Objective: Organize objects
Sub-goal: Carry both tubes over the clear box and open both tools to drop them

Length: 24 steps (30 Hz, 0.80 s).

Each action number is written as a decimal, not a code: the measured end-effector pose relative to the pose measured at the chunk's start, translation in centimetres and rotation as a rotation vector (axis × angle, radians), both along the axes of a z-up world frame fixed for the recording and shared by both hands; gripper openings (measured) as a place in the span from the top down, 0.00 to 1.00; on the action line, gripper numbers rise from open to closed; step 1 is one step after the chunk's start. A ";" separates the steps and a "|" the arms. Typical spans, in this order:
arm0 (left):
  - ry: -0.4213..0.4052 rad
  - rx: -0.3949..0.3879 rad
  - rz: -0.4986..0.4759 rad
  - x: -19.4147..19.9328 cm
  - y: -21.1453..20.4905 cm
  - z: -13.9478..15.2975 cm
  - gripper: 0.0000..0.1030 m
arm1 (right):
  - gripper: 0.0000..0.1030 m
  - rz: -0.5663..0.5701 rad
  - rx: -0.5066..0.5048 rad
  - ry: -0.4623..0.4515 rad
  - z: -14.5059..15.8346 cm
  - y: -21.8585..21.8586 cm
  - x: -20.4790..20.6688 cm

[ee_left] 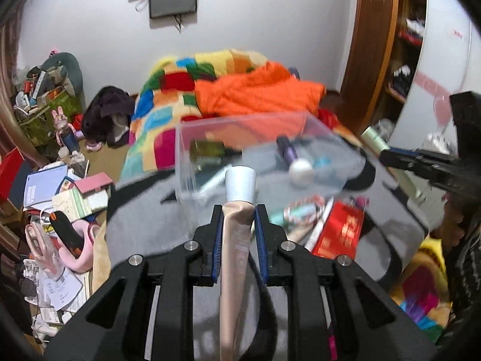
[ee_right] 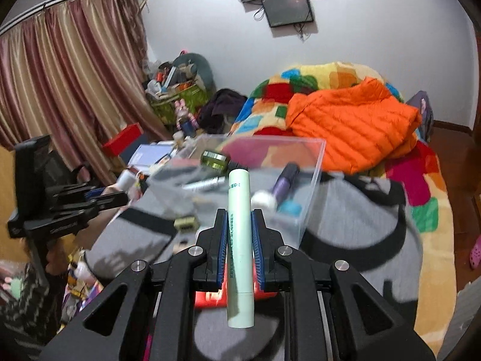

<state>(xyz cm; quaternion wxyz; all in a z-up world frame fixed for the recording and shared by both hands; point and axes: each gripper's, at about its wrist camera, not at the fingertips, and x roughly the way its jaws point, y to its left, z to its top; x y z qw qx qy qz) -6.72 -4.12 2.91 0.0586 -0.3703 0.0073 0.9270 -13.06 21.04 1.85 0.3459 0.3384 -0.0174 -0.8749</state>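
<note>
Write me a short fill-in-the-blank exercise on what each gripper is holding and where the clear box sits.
1. The left gripper is shut on a beige tube with a ____ cap.
2. The right gripper is shut on a pale ____ tube.
3. The clear plastic box rests on a ____ garment.
4. Behind the box lies an ____ jacket.

Missing words: silver; green; grey; orange

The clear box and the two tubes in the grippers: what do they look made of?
Clear box: likely rigid transparent plastic; contents show through. Beige tube: soft matte plastic, flattened tail, silvery cap. Pale green tube: smooth plastic, evenly round, printed text.
</note>
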 end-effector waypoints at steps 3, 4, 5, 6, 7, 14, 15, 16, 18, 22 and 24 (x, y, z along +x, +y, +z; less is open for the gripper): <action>0.040 0.005 0.013 -0.7 -0.2 1.6 0.81 | 0.86 -0.010 -0.012 0.005 0.9 -0.8 -1.4; 0.046 0.006 0.012 -1.1 -0.3 2.0 0.81 | 0.86 -0.013 -0.012 0.007 1.1 -1.1 -1.8; 0.051 0.004 0.014 -1.4 -0.3 2.2 0.81 | 0.86 -0.018 -0.009 0.010 1.3 -1.4 -2.2; 0.054 0.000 0.015 -1.8 -0.2 2.4 0.81 | 0.86 -0.024 -0.002 0.014 1.4 -1.8 -2.7; 0.055 -0.005 0.013 -2.4 -0.2 2.6 0.81 | 0.86 -0.025 0.002 0.015 1.5 -2.2 -3.1; -0.023 -0.041 -0.019 -6.9 1.0 1.5 0.81 | 0.86 -0.036 0.079 -0.012 0.3 -4.6 -5.9; -0.043 -0.050 -0.029 -7.6 1.3 1.2 0.81 | 0.86 -0.035 0.097 -0.023 -0.2 -5.0 -6.3; -0.072 -0.063 -0.044 -8.6 1.7 0.6 0.81 | 0.86 -0.034 0.110 -0.029 -0.5 -5.2 -6.6; -0.110 -0.090 -0.064 -9.8 2.5 -0.3 0.81 | 0.86 -0.033 0.148 -0.041 -1.3 -6.0 -7.4; -0.200 -0.161 -0.115 -12.2 4.4 -2.3 0.81 | 0.86 -0.024 0.205 -0.066 -2.7 -6.8 -8.7; -0.231 -0.178 -0.135 -13.0 5.0 -3.0 0.81 | 0.86 -0.013 0.226 -0.077 -3.2 -7.2 -9.2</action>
